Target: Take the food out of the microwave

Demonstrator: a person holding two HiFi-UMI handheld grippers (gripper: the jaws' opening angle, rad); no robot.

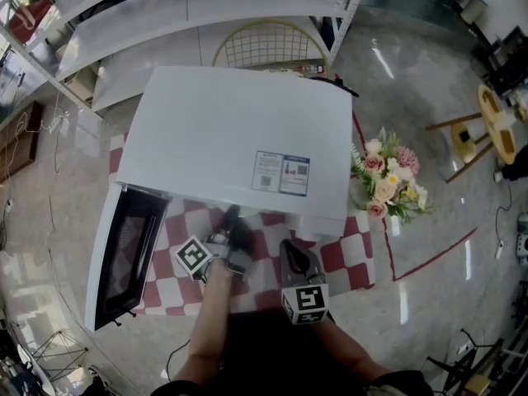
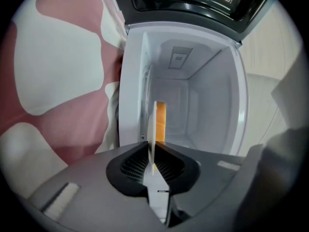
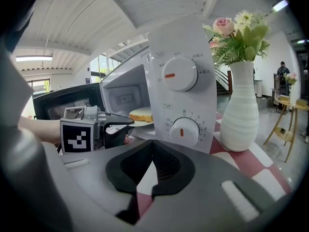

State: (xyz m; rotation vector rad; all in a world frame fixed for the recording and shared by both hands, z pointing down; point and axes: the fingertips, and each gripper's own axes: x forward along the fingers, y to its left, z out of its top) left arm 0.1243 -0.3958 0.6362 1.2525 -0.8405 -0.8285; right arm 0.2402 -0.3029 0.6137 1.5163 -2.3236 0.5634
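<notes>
The white microwave point(image 1: 239, 139) stands on a red-and-white checked cloth point(image 1: 342, 258) with its door point(image 1: 128, 254) swung open to the left. Inside, a slice of yellow cake or bread point(image 3: 141, 114) lies on a white plate point(image 3: 143, 123). My left gripper point(image 3: 126, 123) reaches level into the opening and is shut on the plate's rim point(image 2: 151, 129), which shows edge-on between the jaws, with the food point(image 2: 161, 122) just beyond. My right gripper point(image 3: 152, 141) hovers in front of the control panel point(image 3: 183, 95), shut with nothing in it.
A white vase point(image 3: 246, 110) of flowers point(image 1: 388, 176) stands right of the microwave on the cloth. White shelving point(image 1: 124, 23) runs behind. A wooden stool point(image 1: 483, 134) stands on the floor at far right.
</notes>
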